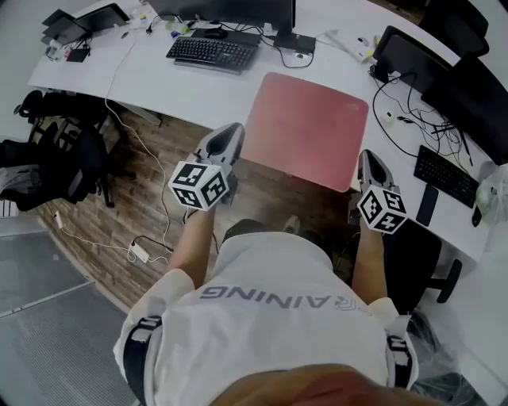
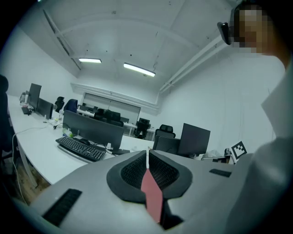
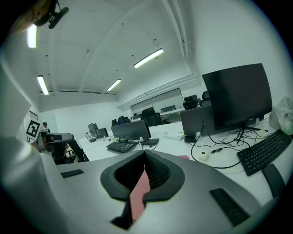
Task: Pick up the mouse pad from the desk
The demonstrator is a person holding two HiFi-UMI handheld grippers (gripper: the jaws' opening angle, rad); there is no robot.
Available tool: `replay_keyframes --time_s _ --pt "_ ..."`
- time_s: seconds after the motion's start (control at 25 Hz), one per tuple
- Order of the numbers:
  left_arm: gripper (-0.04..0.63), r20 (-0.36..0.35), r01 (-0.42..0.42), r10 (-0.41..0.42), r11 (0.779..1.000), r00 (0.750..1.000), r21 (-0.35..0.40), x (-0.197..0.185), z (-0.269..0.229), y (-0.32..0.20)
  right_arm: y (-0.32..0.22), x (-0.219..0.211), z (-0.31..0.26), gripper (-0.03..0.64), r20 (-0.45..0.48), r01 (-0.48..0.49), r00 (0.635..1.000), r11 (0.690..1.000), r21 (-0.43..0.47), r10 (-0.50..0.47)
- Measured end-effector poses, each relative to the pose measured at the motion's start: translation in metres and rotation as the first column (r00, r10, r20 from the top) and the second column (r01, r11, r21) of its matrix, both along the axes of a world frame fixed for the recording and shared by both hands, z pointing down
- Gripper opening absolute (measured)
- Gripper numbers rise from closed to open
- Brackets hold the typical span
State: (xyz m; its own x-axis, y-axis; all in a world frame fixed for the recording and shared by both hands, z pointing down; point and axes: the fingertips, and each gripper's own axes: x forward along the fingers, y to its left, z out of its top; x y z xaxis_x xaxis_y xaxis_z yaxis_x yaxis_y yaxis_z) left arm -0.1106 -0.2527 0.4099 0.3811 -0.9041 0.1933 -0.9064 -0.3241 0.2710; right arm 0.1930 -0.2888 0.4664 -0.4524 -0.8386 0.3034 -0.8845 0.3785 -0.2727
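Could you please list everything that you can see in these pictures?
mouse pad: one, red, overhanging the desk's near edge
desk: one, white, curving across the top and right
keyboards: two, black, far centre and right
monitors: several, black, along the desk
office chairs: at least two, black, left and lower right
floor: wood, brown, below the desk
left gripper: grey, shut on the mouse pad's near left corner
right gripper: grey, shut on its near right corner
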Motion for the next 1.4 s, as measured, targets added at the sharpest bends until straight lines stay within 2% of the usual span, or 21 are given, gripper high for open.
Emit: replay_keyframes --time_s 0.24,0.48,0.64,0.8,0.88,0.96,1.08,1.28,1.4 --pt "0.044 0.024 -0.006 0.007 0.998 1.000 -0.061 0.006 0.024 -0.029 -0.026 0.011 0.024 0.023 0.009 -0.018 1.000 0.999 -0.050 0.018" --pt "0.044 0.020 -0.037 0.041 0.989 0.999 -0.142 0.001 0.061 -0.076 -0.046 0.004 0.041 0.025 -0.112 -0.002 0.994 0.996 -0.086 -0.008" --pt "0.046 0.041 -0.062 0.071 0.979 0.997 -0.192 -0.010 0.084 -0.114 -0.072 0.002 0.060 0.025 -0.150 -0.060 0.988 0.989 -0.135 0.039" --pt "0.048 0.086 -0.090 0.117 0.958 0.989 -0.273 -0.020 0.125 -0.144 -0.100 0.002 0.092 0.032 -0.238 -0.110 0.969 0.975 -0.194 0.062" --pt "0.075 0.124 -0.088 0.136 0.940 0.983 -0.329 -0.026 0.152 -0.152 -0.109 0.005 0.111 0.068 -0.273 -0.139 0.959 0.963 -0.232 0.073" --pt "0.136 0.141 -0.083 0.149 0.917 0.979 -0.391 -0.032 0.177 -0.156 -0.112 0.010 0.135 0.128 -0.313 -0.167 0.947 0.945 -0.281 0.074" --pt "0.193 0.164 -0.068 0.162 0.881 0.973 -0.468 -0.038 0.212 -0.164 -0.114 0.018 0.173 0.203 -0.365 -0.195 0.929 0.915 -0.353 0.057" --pt "0.288 0.187 -0.043 0.188 0.806 0.964 -0.591 -0.042 0.274 -0.165 -0.108 0.019 0.221 0.302 -0.382 -0.205 0.924 0.871 -0.446 0.022" --pt "0.319 0.205 -0.036 0.216 0.766 0.955 -0.642 -0.042 0.301 -0.160 -0.102 0.015 0.243 0.329 -0.382 -0.201 0.924 0.847 -0.492 -0.003"
